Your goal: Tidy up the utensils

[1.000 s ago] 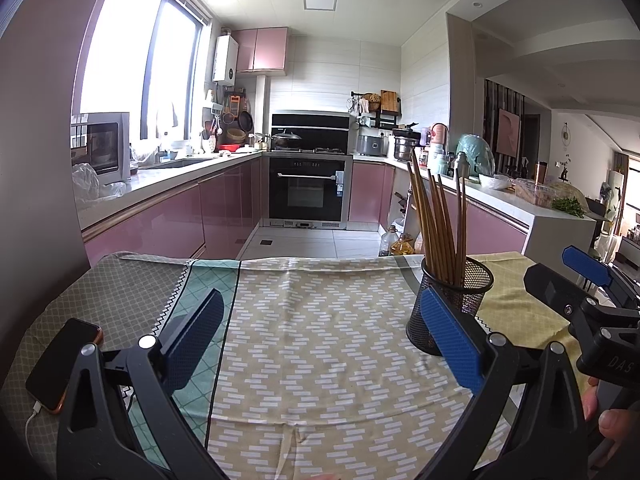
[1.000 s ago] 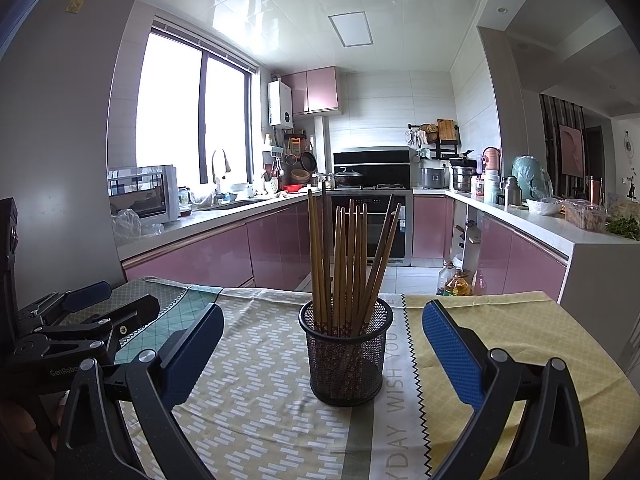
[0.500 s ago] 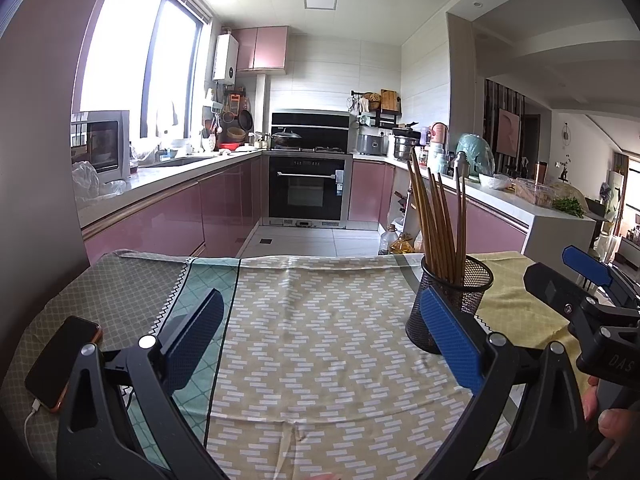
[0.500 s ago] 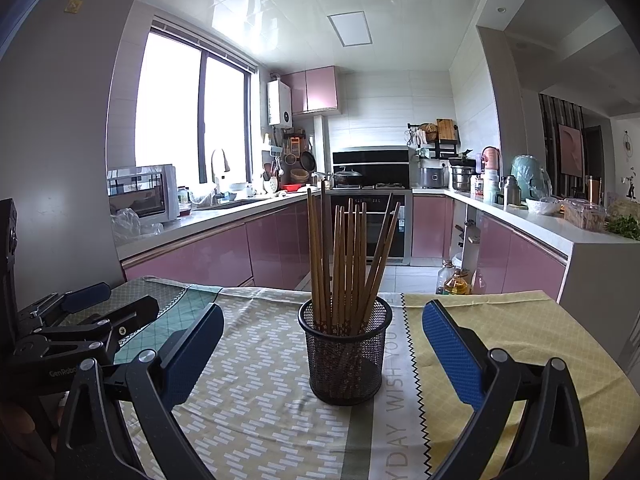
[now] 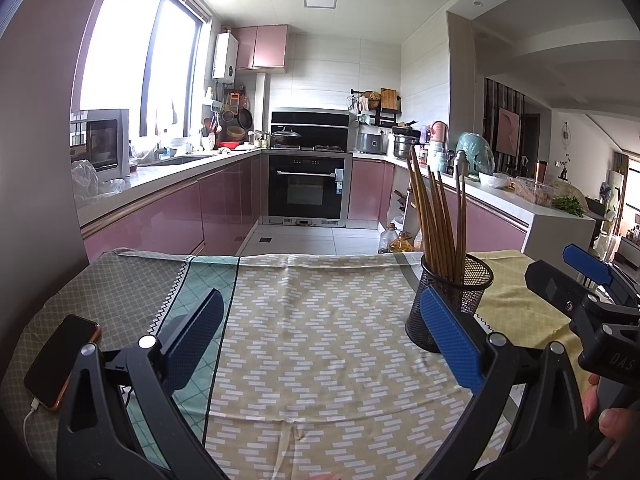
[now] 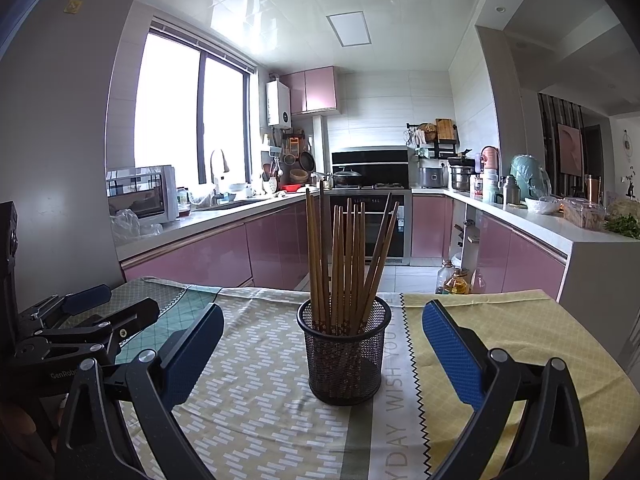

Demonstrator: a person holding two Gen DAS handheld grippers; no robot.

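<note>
Both grippers gape wide (empty) — only the left view shows the phone (image 5: 60,360) — chopsticks (image 6: 344,264) potted.

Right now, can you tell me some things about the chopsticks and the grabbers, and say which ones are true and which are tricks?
1. The chopsticks stand in a black mesh cup. True.
2. The right gripper is squeezing the cup. False: its jaws are wide open on either side of the cup, not touching it.
3. A phone lies on the tablecloth with a cable plugged in. True.
4. The left gripper holds a chopstick. False: it is open and empty.
5. The mesh cup has tipped over. False: it stands upright on the cloth.
</note>
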